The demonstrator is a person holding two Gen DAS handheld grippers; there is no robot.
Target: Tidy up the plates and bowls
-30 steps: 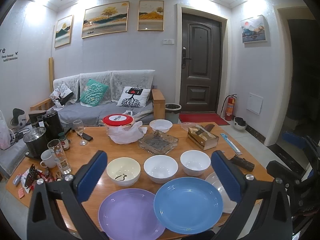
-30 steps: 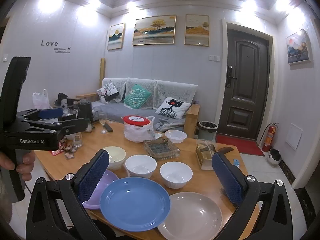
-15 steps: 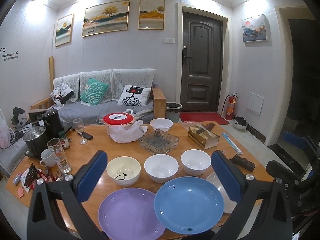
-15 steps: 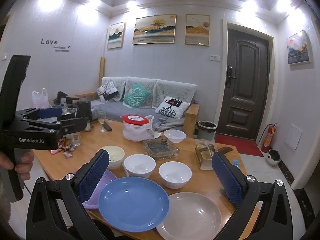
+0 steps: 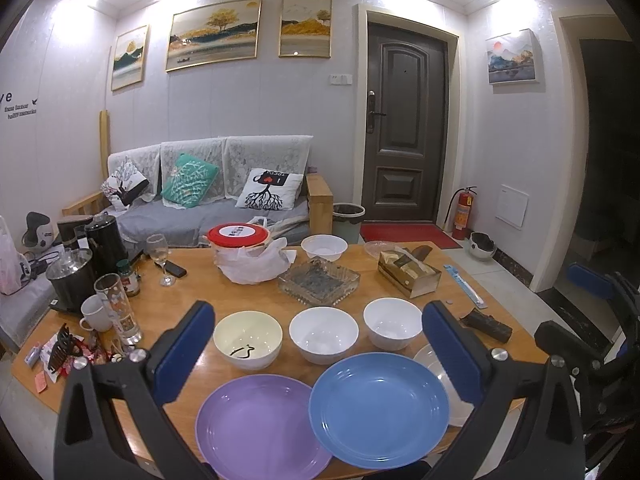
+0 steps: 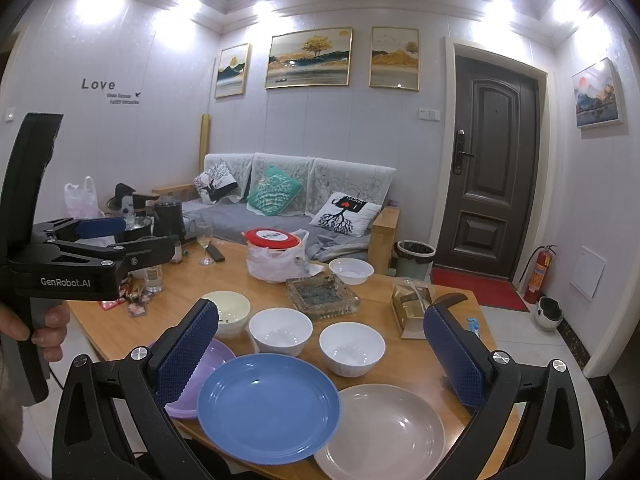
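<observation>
A: Living room: grey sofa [image 5: 208, 216], dark door [image 6: 494, 196], wooden counter [image 5: 200, 280] loaded with clutter. Where's the dishware?

B: Near edge. Purple plate [image 5: 260, 424], blue plate [image 5: 378, 404] overlapping it; behind them a cream bowl [image 5: 248, 338] and two white bowls [image 5: 323, 334] [image 5: 392, 322].

A: Anything only one camera catches?

B: The right view shows the whole beige plate [image 6: 384, 428], plus the left claw [image 6: 136, 240], which reads "GenRobot.AI". Wall says "Love".

A: Claws?

B: Left claw is spread wide, holding nothing. Right claw [image 6: 320, 356] is the same, hovering over the plates.
</observation>
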